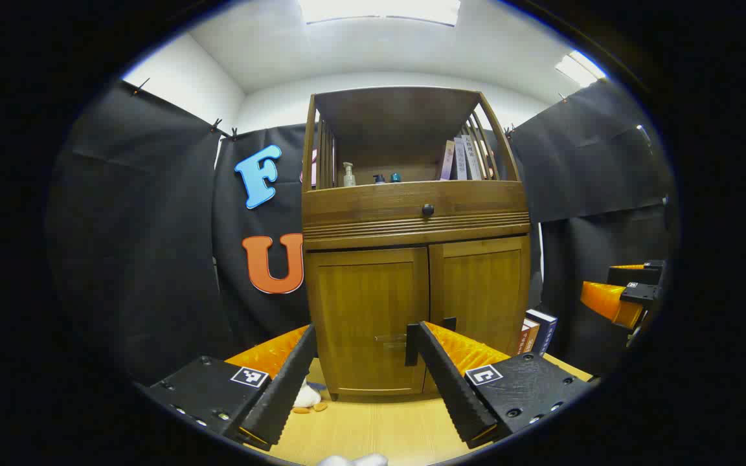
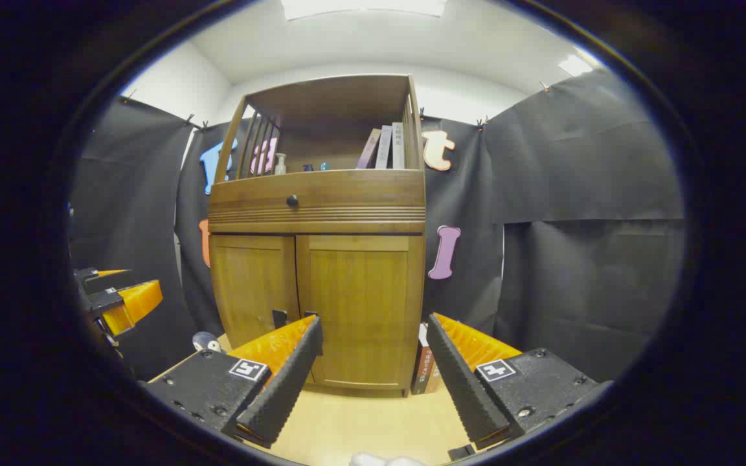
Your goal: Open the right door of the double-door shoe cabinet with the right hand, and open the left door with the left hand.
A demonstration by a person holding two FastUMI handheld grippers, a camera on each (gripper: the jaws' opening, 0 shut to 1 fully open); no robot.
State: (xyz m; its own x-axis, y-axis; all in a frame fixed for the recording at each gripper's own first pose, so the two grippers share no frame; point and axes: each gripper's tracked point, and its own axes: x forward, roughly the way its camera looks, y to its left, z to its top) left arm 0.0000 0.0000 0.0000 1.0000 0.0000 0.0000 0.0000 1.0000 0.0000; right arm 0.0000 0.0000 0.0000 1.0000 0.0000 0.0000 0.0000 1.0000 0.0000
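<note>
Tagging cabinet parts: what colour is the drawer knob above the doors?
Black, or very dark; the drawer knob shows best in the left gripper view.

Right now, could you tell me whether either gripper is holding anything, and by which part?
Nothing is held. The left gripper and right gripper both have open jaws, short of the closed cabinet doors.

The shoe cabinet (image 1: 415, 259) stands at the back of the wooden floor (image 1: 373, 427), against the booth's wall. Books (image 1: 538, 331) lean beside its right side. A bottle (image 1: 349, 175) and more books (image 1: 460, 158) stand on its open top shelf (image 1: 412, 183).
</note>
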